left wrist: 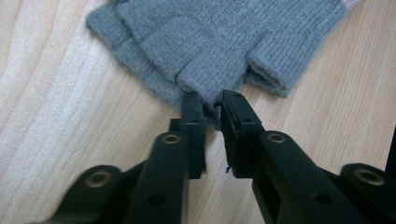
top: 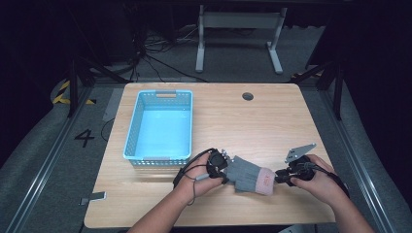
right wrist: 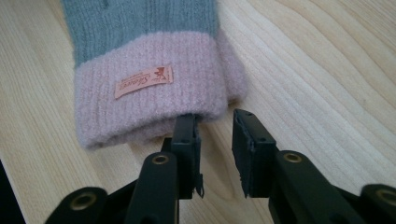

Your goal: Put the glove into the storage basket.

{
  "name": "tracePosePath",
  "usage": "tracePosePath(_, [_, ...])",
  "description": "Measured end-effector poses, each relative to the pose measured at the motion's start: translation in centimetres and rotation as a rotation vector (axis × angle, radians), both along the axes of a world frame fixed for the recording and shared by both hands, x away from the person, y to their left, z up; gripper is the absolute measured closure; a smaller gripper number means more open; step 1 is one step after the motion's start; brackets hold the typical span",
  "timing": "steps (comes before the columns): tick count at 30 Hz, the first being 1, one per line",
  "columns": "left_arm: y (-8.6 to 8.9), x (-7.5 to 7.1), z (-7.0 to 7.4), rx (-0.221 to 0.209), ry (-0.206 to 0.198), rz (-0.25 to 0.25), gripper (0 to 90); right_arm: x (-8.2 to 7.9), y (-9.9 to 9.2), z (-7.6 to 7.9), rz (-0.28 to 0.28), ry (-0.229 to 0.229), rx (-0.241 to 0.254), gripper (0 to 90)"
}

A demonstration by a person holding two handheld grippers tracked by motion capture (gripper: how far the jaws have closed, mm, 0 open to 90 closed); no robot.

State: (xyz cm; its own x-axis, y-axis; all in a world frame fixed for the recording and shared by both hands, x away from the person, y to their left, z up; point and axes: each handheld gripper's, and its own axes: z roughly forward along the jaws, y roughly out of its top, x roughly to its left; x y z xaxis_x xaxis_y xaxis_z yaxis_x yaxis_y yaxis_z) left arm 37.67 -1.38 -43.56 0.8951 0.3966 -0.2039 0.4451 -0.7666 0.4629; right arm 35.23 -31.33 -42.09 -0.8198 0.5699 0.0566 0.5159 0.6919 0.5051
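basket [top: 160, 127]: pale blue, at 10 o'clock on the bench [top: 228, 126], well apart from the glove; its near rim lies just beside the left hand [top: 199, 174].
left gripper [top: 217, 166]: at the glove's finger end. In the left gripper view its jaws stand nearly together [left wrist: 212, 105] on the grey knit edge, a thin bit of wool pinched between the tips.
glove [top: 248, 174]: grey, fingerless, with a pink cuff, flat on the bench at 6 o'clock, near the front edge; finger end towards 9 o'clock, cuff towards 3 o'clock.
cuff [right wrist: 149, 93]: pink, with a small label; in the right gripper view its rim lies over the tip of the left-hand jaw.
right gripper [top: 286, 175]: at the cuff end. Its jaws [right wrist: 215, 126] stand partly apart; one tip touches the cuff rim, the other stands clear on bare wood, so no grip is shown.
hole [top: 248, 96]: round, at 1 o'clock near the far edge.
open room: bare wood from 12 to 3 o'clock; narrow strip between glove and front edge.
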Motion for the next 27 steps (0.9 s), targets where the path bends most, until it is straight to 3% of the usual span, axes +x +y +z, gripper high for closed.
tracePosePath(11, [-0.1, -0.2, 0.3, 0.019, -0.040, -0.013, 89.5, -0.1, 0.2, 0.3, 0.015, -0.016, -0.003, 87.4])
tracePosePath(18, [0.3, -1.1, 1.4, -0.010, -0.080, -0.017, 89.6, -0.2, 0.0, 1.4, 0.008, -0.049, 0.012, 88.9])
tracePosePath(27, [1.2, -2.3, 2.2, -0.023, -0.084, -0.004, 89.6, 1.0, 0.8, 2.0, 0.021, -0.074, 0.019, 89.2])
